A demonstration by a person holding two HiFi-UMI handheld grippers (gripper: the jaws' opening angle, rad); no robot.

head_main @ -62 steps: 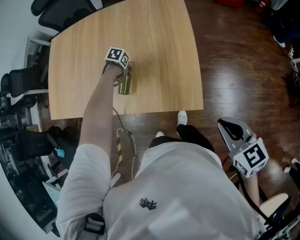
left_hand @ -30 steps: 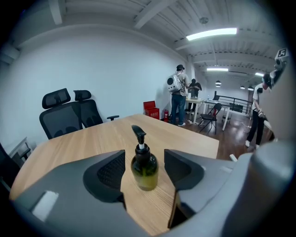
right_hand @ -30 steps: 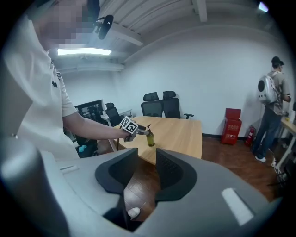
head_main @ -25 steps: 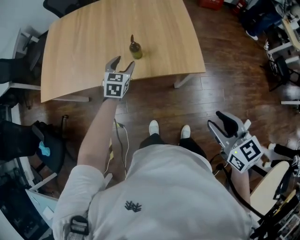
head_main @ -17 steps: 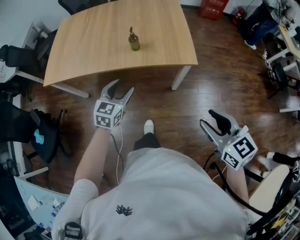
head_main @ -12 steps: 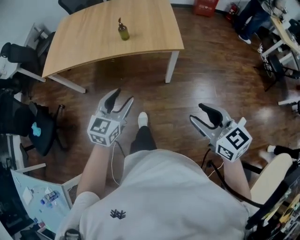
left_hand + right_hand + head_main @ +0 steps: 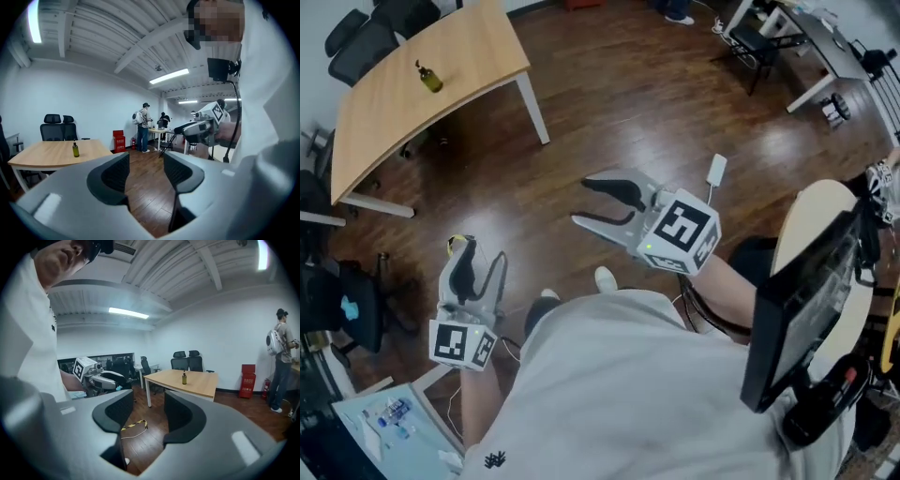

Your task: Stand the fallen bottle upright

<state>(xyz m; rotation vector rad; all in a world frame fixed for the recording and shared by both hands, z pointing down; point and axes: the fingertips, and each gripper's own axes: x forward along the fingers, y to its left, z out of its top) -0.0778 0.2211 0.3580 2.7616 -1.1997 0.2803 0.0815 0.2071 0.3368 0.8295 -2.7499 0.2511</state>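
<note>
One bottle (image 7: 429,79) stands upright on the single wooden bench (image 7: 473,52), well apart from both grippers, with two black office chairs (image 7: 52,127) behind it. The left gripper (image 7: 478,255) hangs low beside the person's body over the dark wood floor (image 7: 609,84). Its fingers (image 7: 112,176) are apart and closing, with nothing between them. The right gripper (image 7: 581,202) is raised in front of the torso – its fingers (image 7: 115,411) are opening wide, and they hold and touch nothing.
</note>
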